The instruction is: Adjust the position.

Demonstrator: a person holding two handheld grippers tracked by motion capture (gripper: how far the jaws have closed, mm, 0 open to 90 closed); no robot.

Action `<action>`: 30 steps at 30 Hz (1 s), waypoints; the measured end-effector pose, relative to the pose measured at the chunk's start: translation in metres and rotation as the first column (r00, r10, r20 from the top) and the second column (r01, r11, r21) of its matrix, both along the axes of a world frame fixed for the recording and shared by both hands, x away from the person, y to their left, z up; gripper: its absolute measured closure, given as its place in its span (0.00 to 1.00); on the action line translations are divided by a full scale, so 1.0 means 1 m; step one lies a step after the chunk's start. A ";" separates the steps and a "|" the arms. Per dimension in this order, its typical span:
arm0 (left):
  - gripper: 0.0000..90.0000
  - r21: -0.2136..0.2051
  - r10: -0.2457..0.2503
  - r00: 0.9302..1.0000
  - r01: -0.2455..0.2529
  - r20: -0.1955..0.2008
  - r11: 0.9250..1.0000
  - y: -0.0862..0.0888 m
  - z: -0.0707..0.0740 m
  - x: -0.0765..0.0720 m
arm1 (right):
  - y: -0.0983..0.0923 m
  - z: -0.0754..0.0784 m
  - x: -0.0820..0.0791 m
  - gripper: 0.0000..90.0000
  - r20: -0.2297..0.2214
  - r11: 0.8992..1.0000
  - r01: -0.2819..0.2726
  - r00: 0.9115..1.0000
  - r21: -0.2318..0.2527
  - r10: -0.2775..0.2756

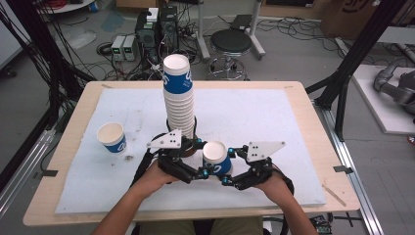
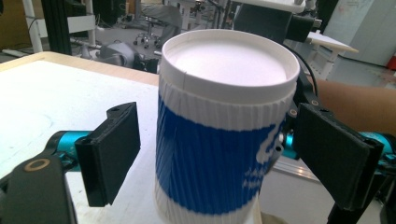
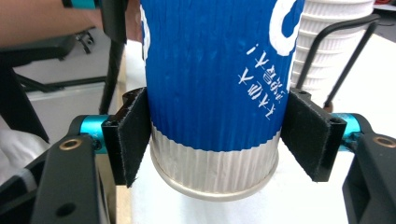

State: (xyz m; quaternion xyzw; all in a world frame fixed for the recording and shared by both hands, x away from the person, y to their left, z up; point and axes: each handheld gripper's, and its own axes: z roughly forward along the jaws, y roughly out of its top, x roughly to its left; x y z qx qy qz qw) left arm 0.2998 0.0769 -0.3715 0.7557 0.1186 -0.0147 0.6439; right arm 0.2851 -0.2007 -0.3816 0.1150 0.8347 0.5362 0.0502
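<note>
I am looking down on a wooden table (image 1: pixel 303 105) covered by a white mat (image 1: pixel 254 122). A person's two forearms come in from the bottom edge, each hand holding a two-jaw gripper.

Between the grippers, near the front middle of the mat, stands a blue-and-white paper cup (image 1: pixel 216 157), upright with its open mouth facing up. My right gripper (image 1: pixel 229 177) is clamped on it: in the right gripper view both black pads (image 3: pixel 134 135) press against the lower sides of the ribbed cup (image 3: pixel 212 93), just above its white base band.

My left gripper (image 1: pixel 201 171) is released. In the left gripper view its jaws stand wide on either side of the same cup (image 2: pixel 219 140), with a clear gap between the left pad (image 2: pixel 112 151) and the cup wall; the other pad sits close to the cup, but I cannot tell whether it touches.

Just behind the held cup rises a tall stack of paper cups (image 1: pixel 178 95), nested and leaning a little. Well apart to the left, a single paper cup (image 1: pixel 112 137) stands alone on the mat, also upright.

Beyond the table, a round black stool (image 1: pixel 230 44) and computer equipment (image 1: pixel 156 29) sit on the floor among cables.
</note>
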 end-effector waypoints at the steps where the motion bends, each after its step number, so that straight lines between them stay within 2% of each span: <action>1: 0.17 0.003 0.003 1.000 -0.003 0.001 1.000 0.001 0.001 0.000 | -0.001 0.001 0.000 0.32 0.008 1.000 0.001 1.000 -0.009 -0.001; 7: 0.17 0.022 0.010 1.000 -0.010 0.010 1.000 0.008 0.006 0.000 | -0.003 0.005 0.002 0.32 0.035 0.997 0.004 0.999 -0.072 -0.001; 16: 0.17 0.079 -0.008 1.000 0.006 0.021 0.997 0.013 0.018 0.000 | 0.001 0.013 0.005 0.32 0.062 0.981 -0.024 0.997 -0.191 0.037; 20: 0.17 0.122 -0.031 0.999 0.028 0.029 0.992 0.011 0.024 0.001 | 0.006 0.018 0.007 0.32 0.070 0.968 -0.044 0.996 -0.246 0.063; 27: 0.17 0.181 -0.049 0.998 0.043 0.027 0.983 0.006 0.029 0.003 | 0.014 0.025 0.009 0.32 0.081 0.938 -0.073 0.991 -0.339 0.106; 30: 0.17 0.214 -0.060 0.998 0.052 0.030 0.975 0.003 0.031 0.003 | 0.017 0.028 0.009 0.32 0.080 0.926 -0.085 0.989 -0.368 0.122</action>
